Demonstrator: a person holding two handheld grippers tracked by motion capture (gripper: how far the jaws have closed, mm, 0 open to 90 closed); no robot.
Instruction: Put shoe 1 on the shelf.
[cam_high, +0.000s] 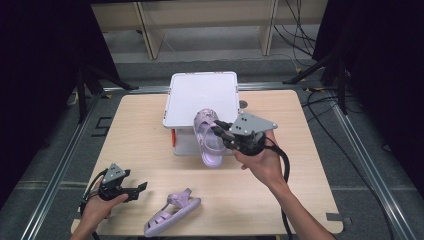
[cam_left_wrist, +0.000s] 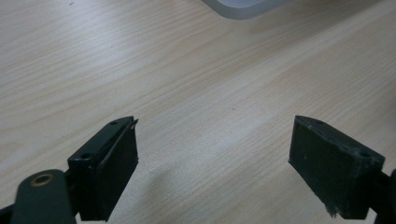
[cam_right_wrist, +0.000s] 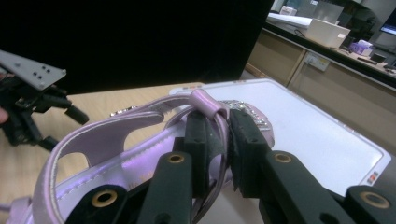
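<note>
My right gripper (cam_high: 222, 134) is shut on the strap of a lilac sandal (cam_high: 207, 137), holding it in the air at the front edge of a white lidded box (cam_high: 202, 95). In the right gripper view the strap (cam_right_wrist: 208, 105) is pinched between the jaws, with the box lid (cam_right_wrist: 303, 126) behind it. A second lilac sandal (cam_high: 172, 212) lies on the wooden table (cam_high: 150, 145) near its front edge. My left gripper (cam_high: 140, 189) rests at the front left, open, just left of that sandal. The left gripper view has its two fingers (cam_left_wrist: 109, 168) wide apart over bare wood.
The box sits at the back middle of the table. A corner of the box (cam_left_wrist: 247, 7) appears at the top of the left gripper view. Cables (cam_high: 325, 115) trail on the floor to the right. Black frame legs (cam_high: 82, 95) stand at the left.
</note>
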